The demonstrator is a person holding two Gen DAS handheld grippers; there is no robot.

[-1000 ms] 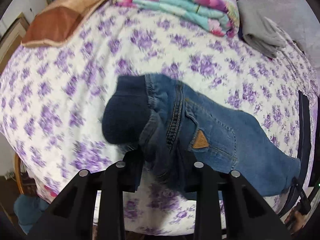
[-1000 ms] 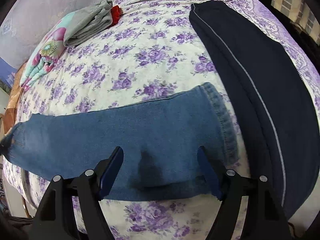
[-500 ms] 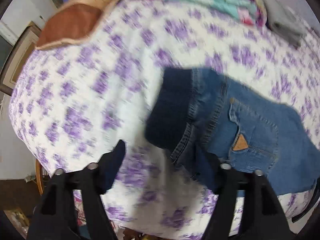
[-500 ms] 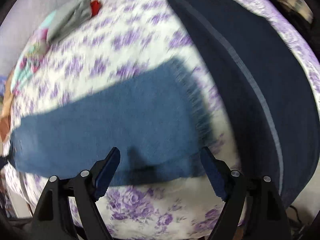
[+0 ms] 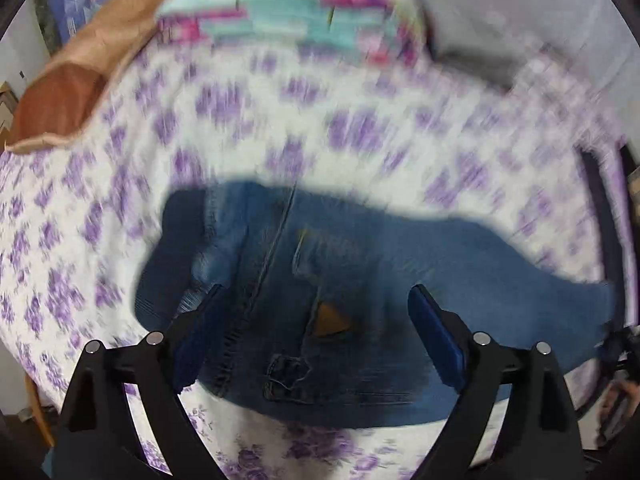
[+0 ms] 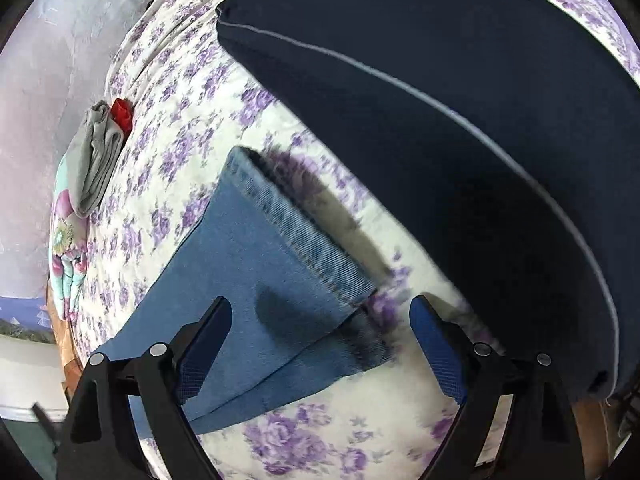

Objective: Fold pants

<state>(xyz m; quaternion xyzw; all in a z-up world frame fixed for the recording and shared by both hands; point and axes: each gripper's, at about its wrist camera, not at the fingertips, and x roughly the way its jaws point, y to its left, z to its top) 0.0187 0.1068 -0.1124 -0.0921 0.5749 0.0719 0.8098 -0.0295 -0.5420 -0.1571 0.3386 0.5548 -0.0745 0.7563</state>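
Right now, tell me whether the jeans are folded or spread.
Spread along the bed: the jeans lie full length, waist to hem, legs stacked.

The jeans (image 5: pixel 360 280) lie flat on the bedsheet (image 5: pixel 280 128), stretched lengthwise along its near edge. In the right wrist view, the dark pants (image 6: pixel 460 120) lie beside the jeans' hem end, apart from it, farther to the right. Beyond the jeans, at the far side of the bedsheet, sits a folded quilt (image 5: pixel 288 8); a folded garment (image 6: pixel 96 164) rests on it.
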